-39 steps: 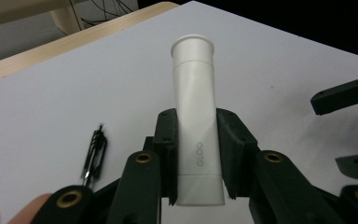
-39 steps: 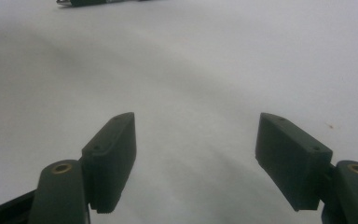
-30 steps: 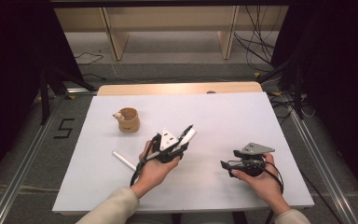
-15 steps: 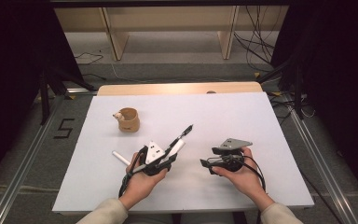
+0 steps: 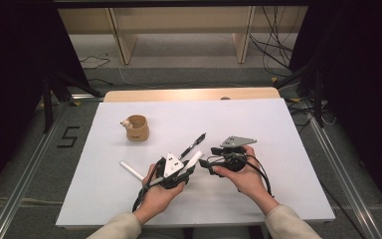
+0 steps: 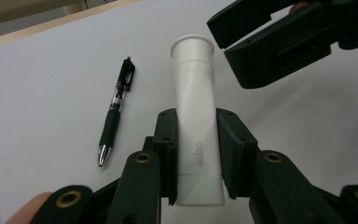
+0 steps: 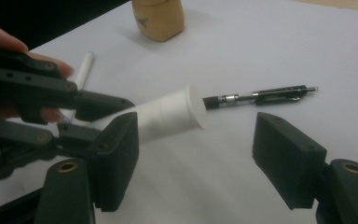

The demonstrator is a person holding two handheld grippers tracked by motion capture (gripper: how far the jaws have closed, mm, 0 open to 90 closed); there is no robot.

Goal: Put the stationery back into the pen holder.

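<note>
Right hand-held gripper (image 5: pixel 206 163) nearer glue stick (image 5: pixel 194 160)

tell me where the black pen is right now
The pen lies on the white sheet near the middle of the high view, just beyond the white tube that the left gripper holds, and right of the wooden cup.

White glue stick (image 6: pixel 196 116), capped, clamped at its base, angled above the table.

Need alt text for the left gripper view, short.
The left gripper clamps a white glue stick between its black jaws, cap end pointing away over a white table. A black pen lies to the left; the right gripper, jaws open, hangs at top right near the cap.
</note>
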